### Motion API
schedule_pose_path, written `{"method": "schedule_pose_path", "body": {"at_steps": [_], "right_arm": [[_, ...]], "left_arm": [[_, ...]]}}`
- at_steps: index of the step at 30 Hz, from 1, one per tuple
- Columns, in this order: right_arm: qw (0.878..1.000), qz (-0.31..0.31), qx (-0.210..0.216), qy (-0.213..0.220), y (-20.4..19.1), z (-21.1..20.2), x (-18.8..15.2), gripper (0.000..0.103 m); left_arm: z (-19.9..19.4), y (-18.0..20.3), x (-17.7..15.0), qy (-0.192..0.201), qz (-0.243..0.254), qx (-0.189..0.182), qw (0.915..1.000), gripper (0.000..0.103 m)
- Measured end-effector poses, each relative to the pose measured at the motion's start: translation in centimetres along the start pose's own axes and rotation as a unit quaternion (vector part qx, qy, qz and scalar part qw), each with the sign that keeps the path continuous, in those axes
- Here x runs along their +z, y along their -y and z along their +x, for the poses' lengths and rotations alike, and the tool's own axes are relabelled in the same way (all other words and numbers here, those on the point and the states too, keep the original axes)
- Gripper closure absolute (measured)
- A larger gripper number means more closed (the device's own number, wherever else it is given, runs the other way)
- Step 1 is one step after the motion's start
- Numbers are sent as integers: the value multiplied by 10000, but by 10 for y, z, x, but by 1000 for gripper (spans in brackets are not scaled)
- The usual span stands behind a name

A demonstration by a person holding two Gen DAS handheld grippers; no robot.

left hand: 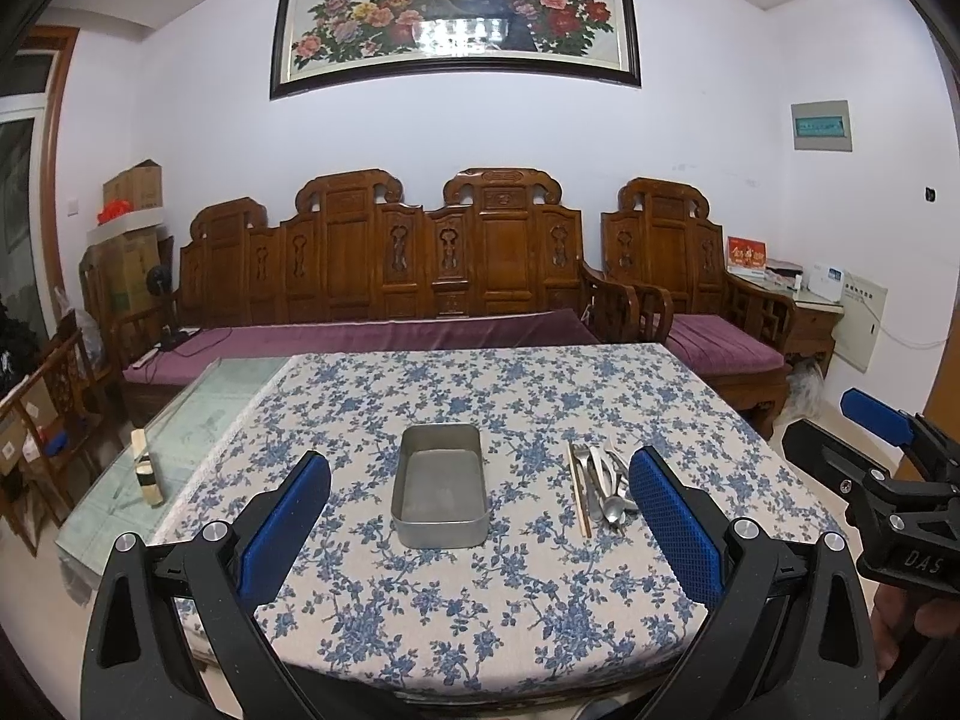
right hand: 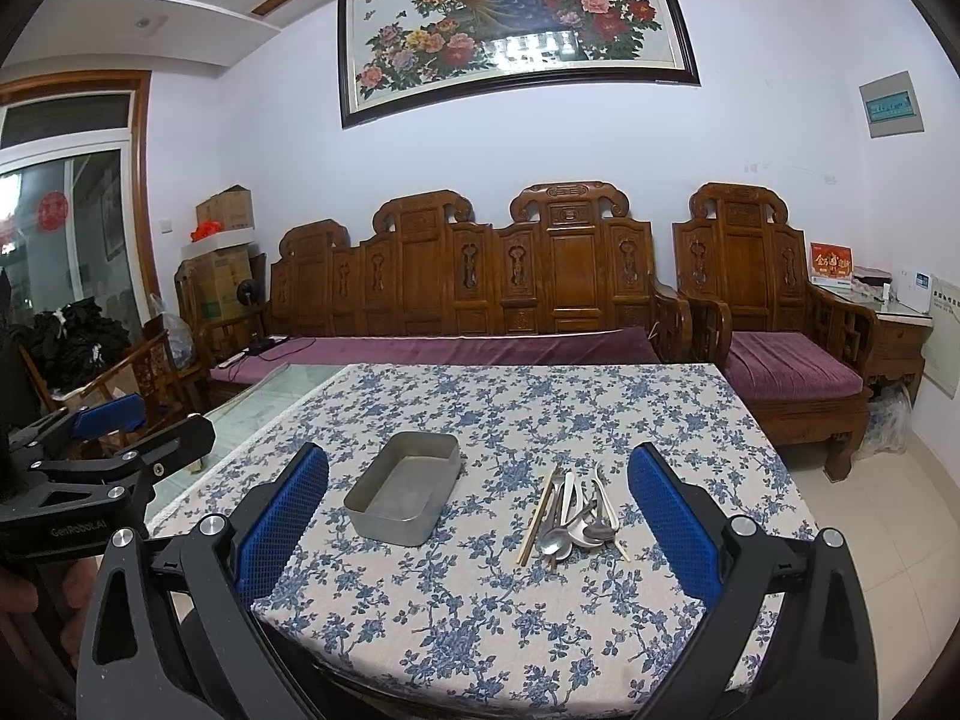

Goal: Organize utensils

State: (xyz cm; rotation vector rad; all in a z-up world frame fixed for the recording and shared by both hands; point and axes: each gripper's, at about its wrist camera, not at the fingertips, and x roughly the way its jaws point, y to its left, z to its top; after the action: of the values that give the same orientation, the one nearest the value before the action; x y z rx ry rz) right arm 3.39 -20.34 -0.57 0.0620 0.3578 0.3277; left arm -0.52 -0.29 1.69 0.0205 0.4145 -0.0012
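Note:
A rectangular metal tray [left hand: 441,531] [right hand: 390,525] stands with nothing in it at the middle of the blue floral tablecloth [left hand: 480,600]. Right of it lies a pile of utensils [left hand: 603,489] [right hand: 570,510]: wooden chopsticks [left hand: 579,489] [right hand: 537,516], metal spoons [right hand: 555,540] and a fork [left hand: 582,456]. My left gripper [left hand: 480,459] [right hand: 174,414] hovers near the table's front edge, facing the tray, open and holding nothing. My right gripper [right hand: 478,456] [left hand: 822,417] is beside it on the right, facing the utensils, also open with nothing between its blue pads.
The cloth leaves a strip of glass tabletop [left hand: 198,420] bare on the left, where a small gold and white object [left hand: 147,468] stands. A carved wooden sofa [left hand: 390,276] and armchair [left hand: 690,276] with purple cushions sit behind the table.

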Motion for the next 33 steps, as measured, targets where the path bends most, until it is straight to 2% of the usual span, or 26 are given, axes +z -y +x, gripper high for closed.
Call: {"method": "schedule_pose_path", "body": {"at_steps": [33], "right_arm": [[10000,18,6,-9,-1,0,-1,3]], "left_arm": [[-1,3,-4,5,1,1,10000,6]]}}
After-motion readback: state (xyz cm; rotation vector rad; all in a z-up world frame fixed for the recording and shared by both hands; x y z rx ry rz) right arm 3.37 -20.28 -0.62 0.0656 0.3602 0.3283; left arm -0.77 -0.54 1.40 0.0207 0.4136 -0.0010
